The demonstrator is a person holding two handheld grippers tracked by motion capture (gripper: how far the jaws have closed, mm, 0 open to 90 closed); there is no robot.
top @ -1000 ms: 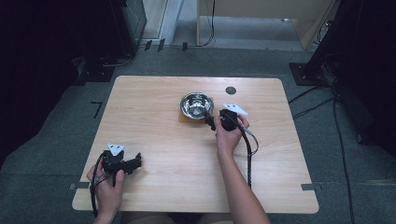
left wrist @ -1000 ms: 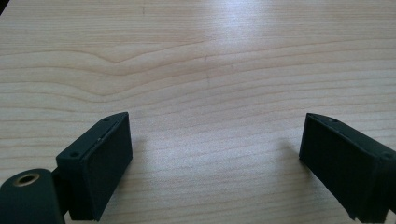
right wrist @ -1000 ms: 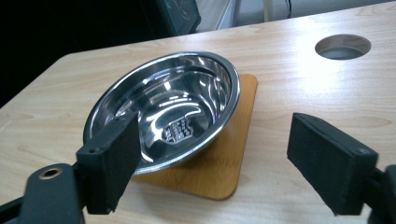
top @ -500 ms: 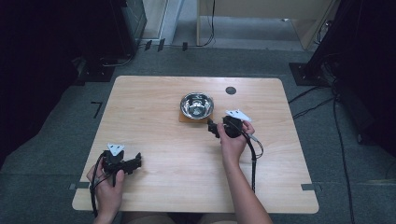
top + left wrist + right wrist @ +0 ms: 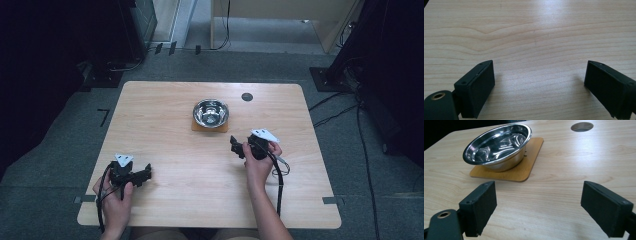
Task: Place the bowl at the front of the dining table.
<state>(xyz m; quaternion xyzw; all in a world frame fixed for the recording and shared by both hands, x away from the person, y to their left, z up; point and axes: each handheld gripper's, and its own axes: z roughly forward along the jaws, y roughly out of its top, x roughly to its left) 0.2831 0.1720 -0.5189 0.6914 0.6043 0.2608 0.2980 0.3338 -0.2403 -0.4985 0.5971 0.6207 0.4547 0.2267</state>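
Currently I see a light wooden tabletop [image 5: 165, 125] with a shiny steel bowl [image 5: 211, 112] standing on a thin brown wooden mat [image 5: 198, 126], toward the far side and near the middle. Just beside it, farther to the right, there is a round dark hole [image 5: 247, 97] in the tabletop.

My right claw [image 5: 236, 145] is held by the right hand [image 5: 260, 162], on the near side of the bowl and a little to the right, apart from the mat. In the right gripper view its jaws stand wide apart with nothing between them, and the bowl [image 5: 499, 143] sits beyond them to the left, empty inside, on the mat [image 5: 524, 167]. The mat's corner comes out toward the claw. The hole [image 5: 582, 126] shows at the top right.

My left claw [image 5: 142, 174] is near the front left corner of the tabletop, held by the left hand [image 5: 116, 200], well apart from the bowl. In the left gripper view its jaws are also spread wide, and between them I see bare wood grain [image 5: 536, 50].

A black cable [image 5: 278, 185] trails from the right claw along the forearm.
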